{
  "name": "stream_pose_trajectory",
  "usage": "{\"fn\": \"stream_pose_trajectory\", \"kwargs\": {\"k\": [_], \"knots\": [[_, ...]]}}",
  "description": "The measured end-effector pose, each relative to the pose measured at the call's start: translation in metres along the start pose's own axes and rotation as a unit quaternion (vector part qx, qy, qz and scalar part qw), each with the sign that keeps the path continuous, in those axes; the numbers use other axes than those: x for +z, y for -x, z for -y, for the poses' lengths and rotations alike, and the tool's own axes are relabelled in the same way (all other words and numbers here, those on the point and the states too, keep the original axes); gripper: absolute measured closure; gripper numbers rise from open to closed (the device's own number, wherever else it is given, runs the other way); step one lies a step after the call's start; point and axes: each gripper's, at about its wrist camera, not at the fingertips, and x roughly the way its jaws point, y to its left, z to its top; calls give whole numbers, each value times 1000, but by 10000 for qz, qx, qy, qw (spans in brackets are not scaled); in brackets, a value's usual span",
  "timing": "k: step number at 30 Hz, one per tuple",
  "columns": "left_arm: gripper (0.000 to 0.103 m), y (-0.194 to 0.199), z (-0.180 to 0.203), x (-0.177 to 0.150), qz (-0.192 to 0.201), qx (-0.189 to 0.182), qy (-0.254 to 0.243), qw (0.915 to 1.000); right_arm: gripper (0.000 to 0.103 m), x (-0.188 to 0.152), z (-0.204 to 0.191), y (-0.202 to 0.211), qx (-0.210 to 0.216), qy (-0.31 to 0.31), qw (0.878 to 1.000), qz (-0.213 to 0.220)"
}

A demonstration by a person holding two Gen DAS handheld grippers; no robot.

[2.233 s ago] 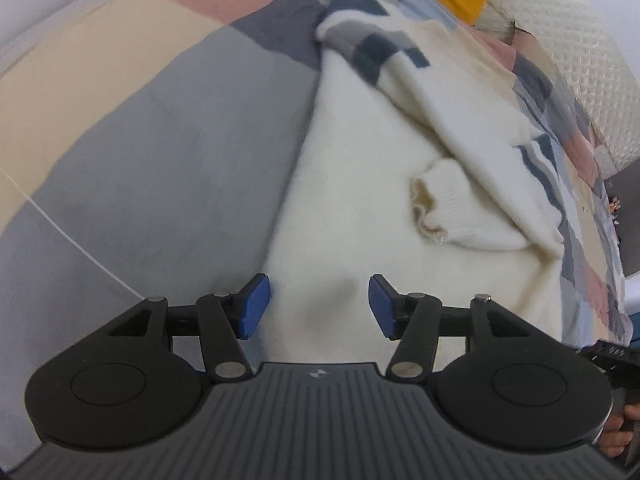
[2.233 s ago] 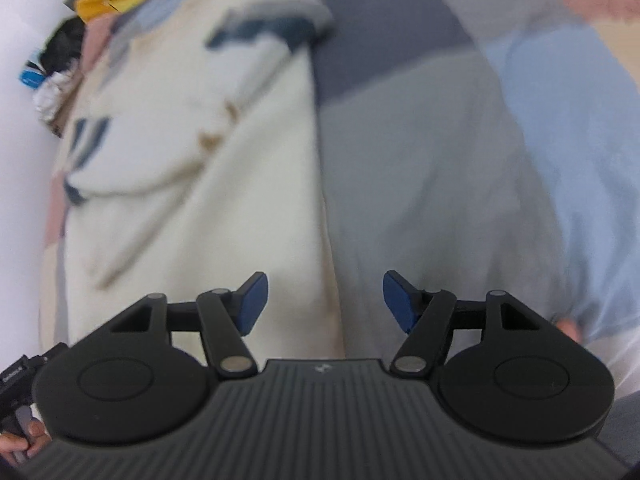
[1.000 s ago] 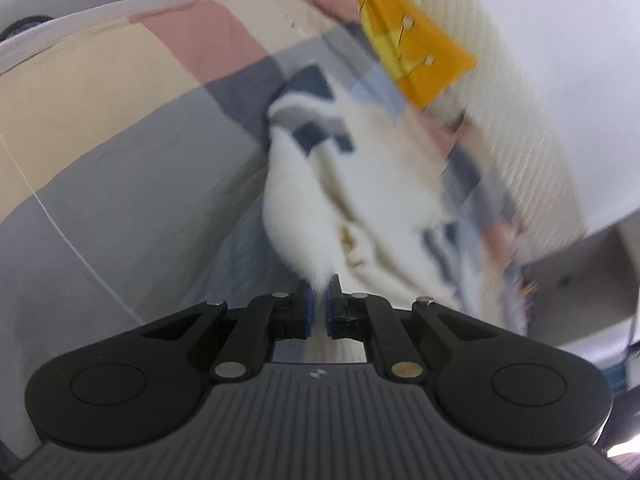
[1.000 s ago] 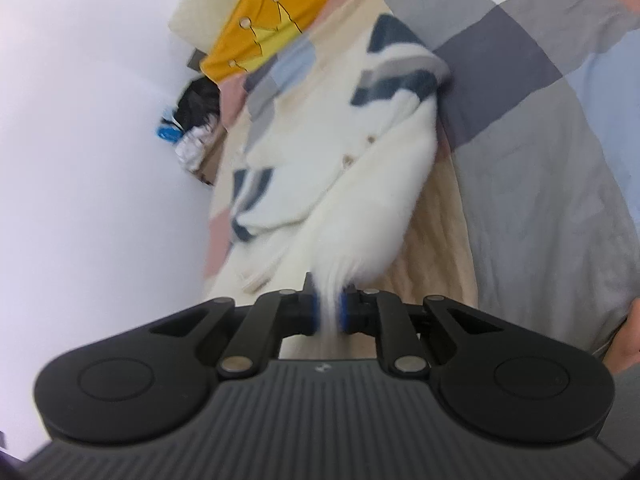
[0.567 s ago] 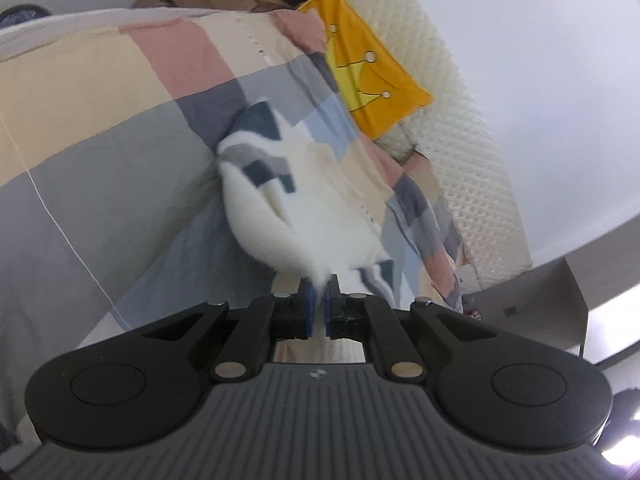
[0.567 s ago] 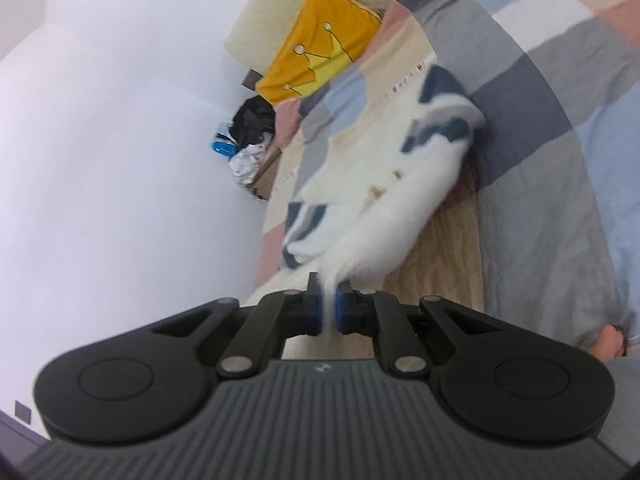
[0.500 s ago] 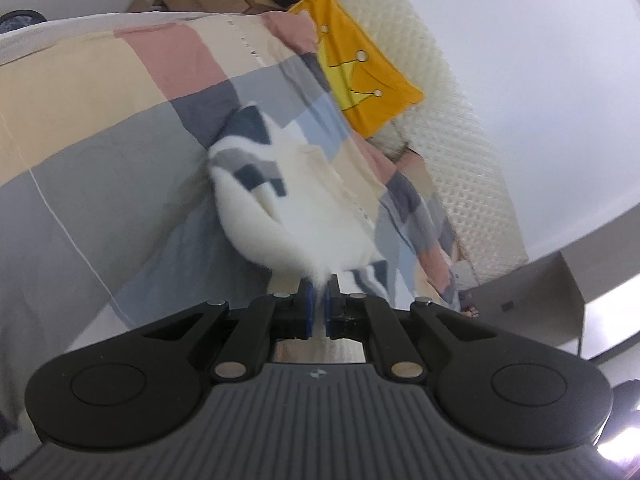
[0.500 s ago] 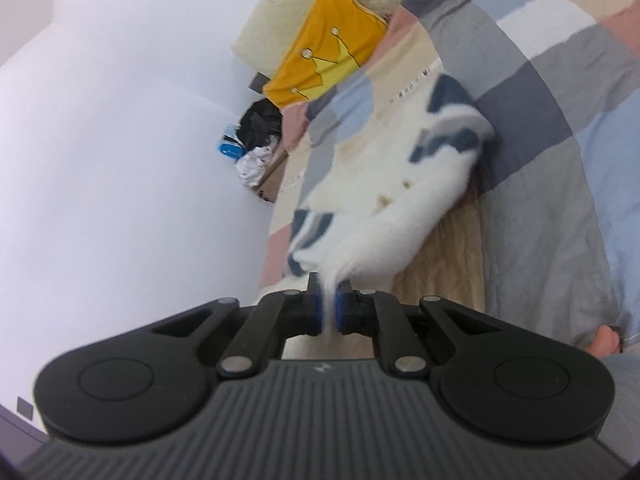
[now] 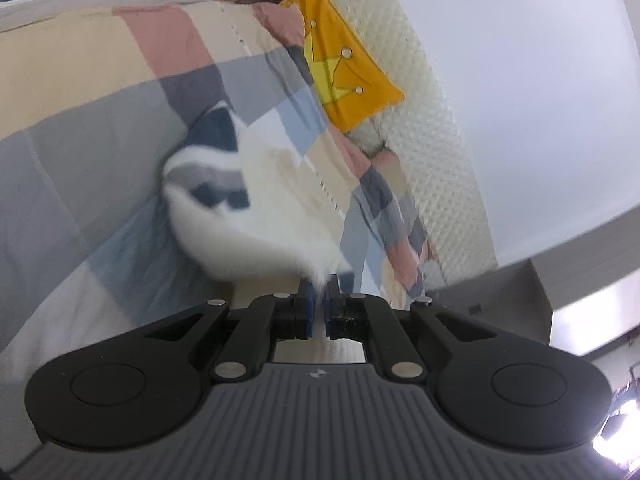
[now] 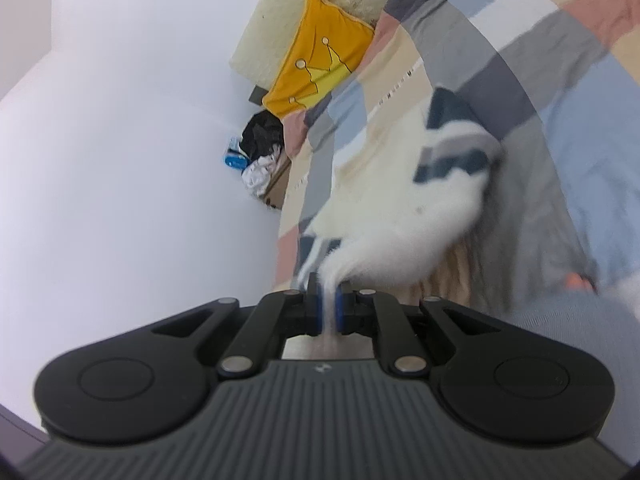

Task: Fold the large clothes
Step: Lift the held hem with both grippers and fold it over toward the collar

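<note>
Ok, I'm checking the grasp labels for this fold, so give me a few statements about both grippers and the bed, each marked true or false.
1. The left gripper is shut on the sweater. True.
2. The right gripper is open and holds nothing. False: it is shut on the sweater too.
3. The sweater lies flat on the quilt. False: its near edge is raised up to both grippers.
4. A yellow pillow with a crown lies at the head of the bed. True.
5. The sweater is plain white. False: it has dark blue and grey blocks.
</note>
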Motion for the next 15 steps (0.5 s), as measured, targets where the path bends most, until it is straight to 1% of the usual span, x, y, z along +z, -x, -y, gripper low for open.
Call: {"fn": "stream_pose_trajectory", "kwargs": {"k": [3, 7, 9, 12, 15], "knots": [[97, -31, 11, 35, 154, 90, 167, 9997, 93, 28, -8, -32, -18, -175, 9998, 20], [97, -84, 30, 83, 344, 308, 277, 9985, 93, 73, -24, -76, -148, -209, 9992, 306], [97, -110, 37, 104, 418, 435, 262, 9978, 93, 93, -28, -102, -324, -247, 9980, 479], [97, -152, 37, 132, 434, 547, 381, 9968, 93, 115, -24, -135, -595, -186, 9962, 614], [97, -198, 29, 158, 396, 738, 365, 9958, 93, 136, -7, -168, -748, -412, 9942, 657]]}}
